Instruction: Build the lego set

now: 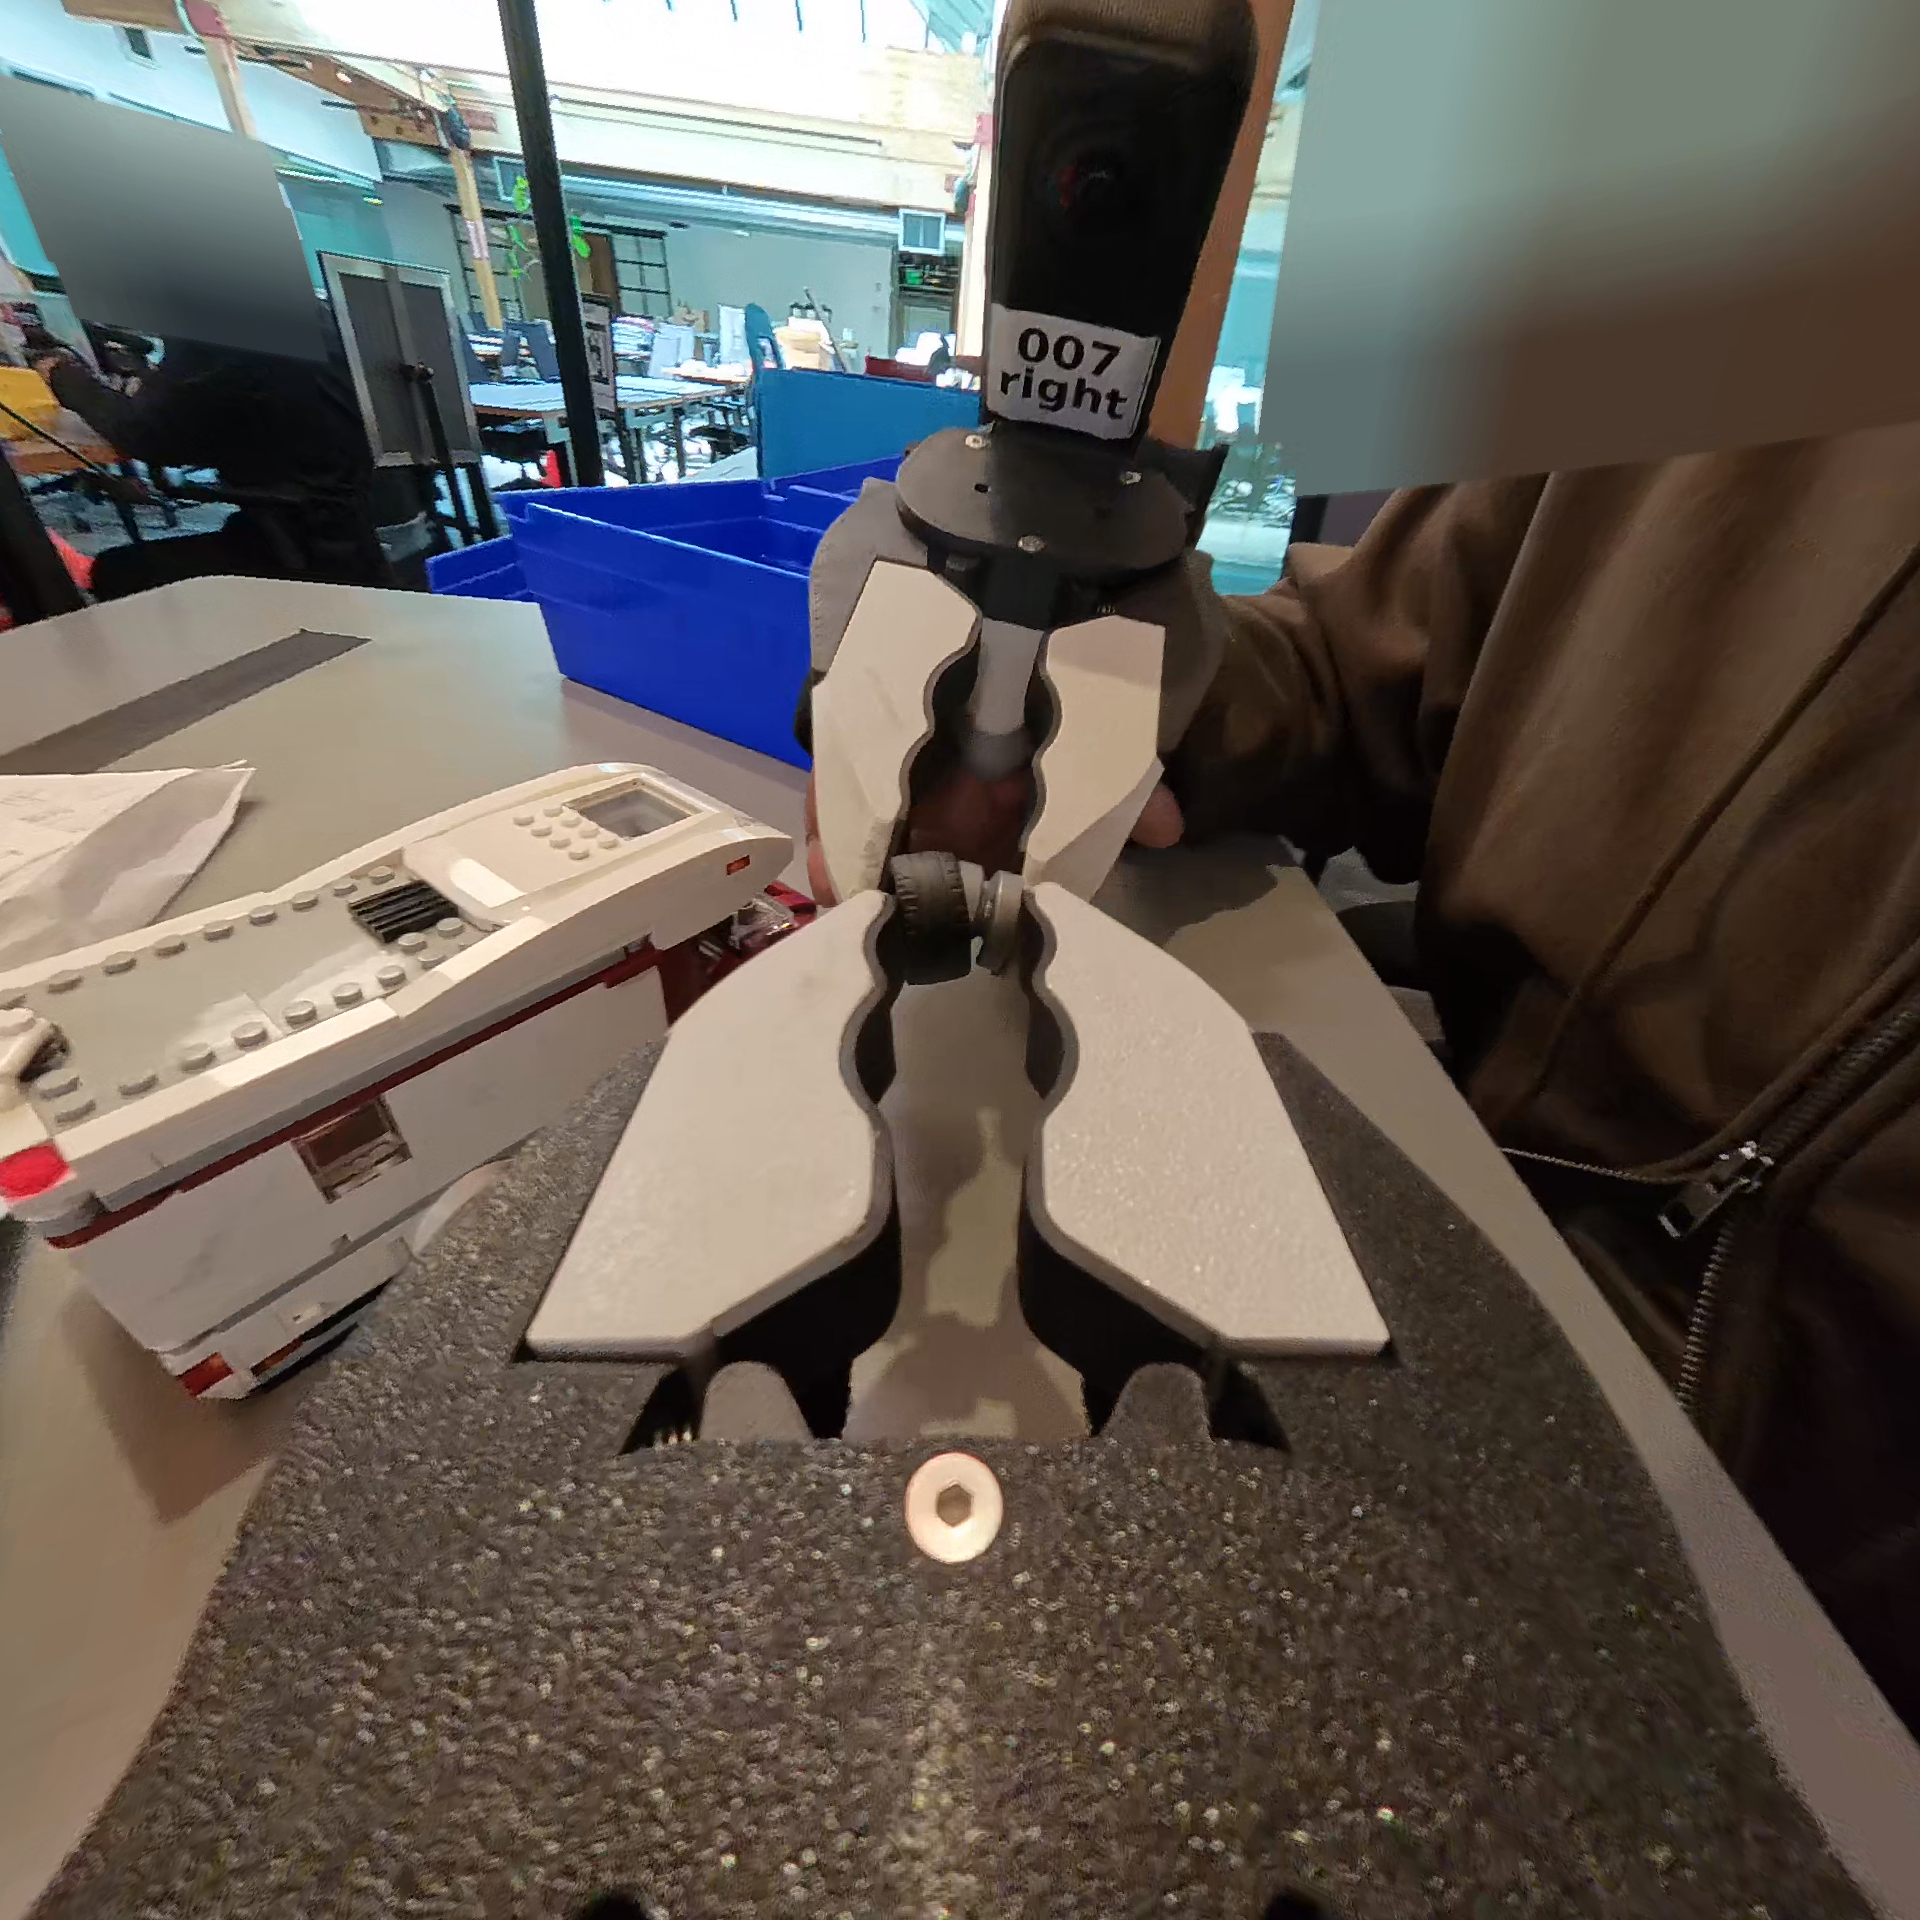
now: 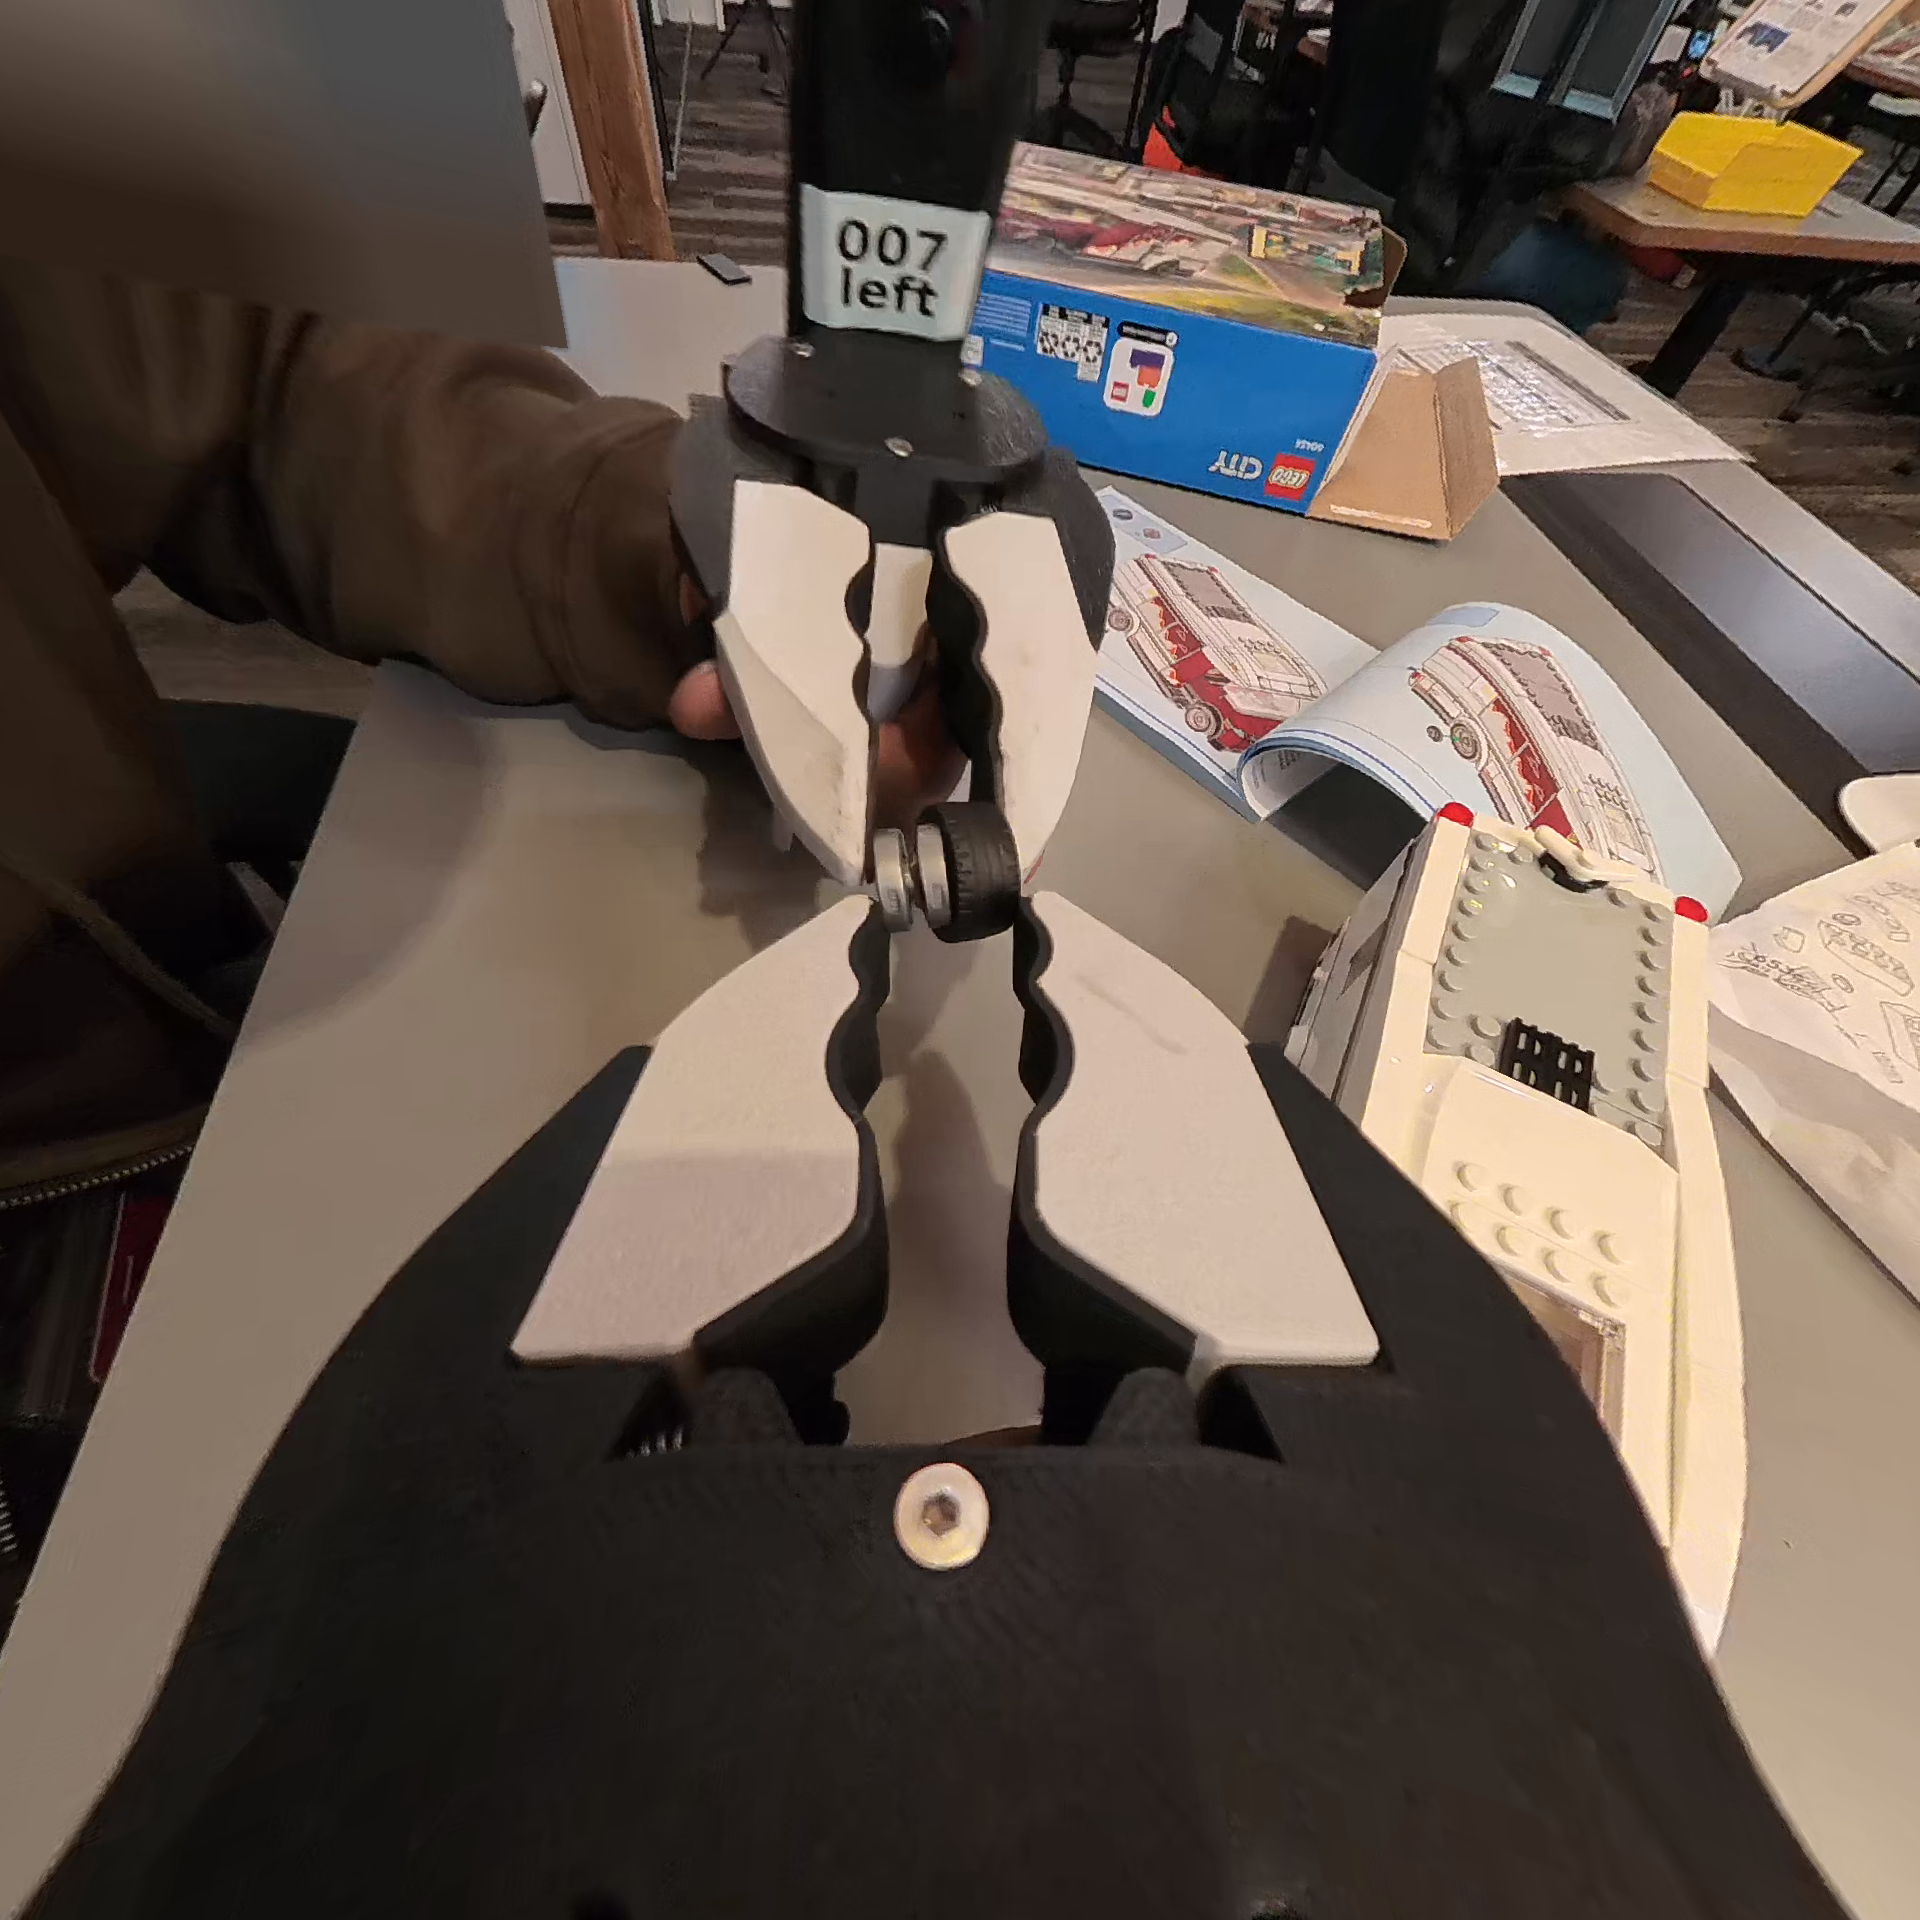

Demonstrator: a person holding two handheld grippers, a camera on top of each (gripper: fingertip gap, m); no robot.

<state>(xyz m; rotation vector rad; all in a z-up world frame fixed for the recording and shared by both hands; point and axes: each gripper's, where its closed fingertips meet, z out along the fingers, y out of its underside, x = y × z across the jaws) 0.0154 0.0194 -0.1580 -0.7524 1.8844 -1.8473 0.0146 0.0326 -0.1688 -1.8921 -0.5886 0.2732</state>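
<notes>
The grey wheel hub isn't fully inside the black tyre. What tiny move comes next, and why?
Probably a slightly tighter squeeze, pressing the grey wheel hub deeper into the black tyre. The left gripper and right gripper meet tip to tip, fingers flanking the pair, and the hub's rim juts out.

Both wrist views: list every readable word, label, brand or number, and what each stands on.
I don't copy writing, so here is what bears it:
White label, black stem above the right gripper: short print, legible.
Pale label, stem above the left gripper: short print, legible.
Blue box: brand mark and print, upside down, legible.
Open booklet: print too small.
Paper sheet: too small.
</notes>
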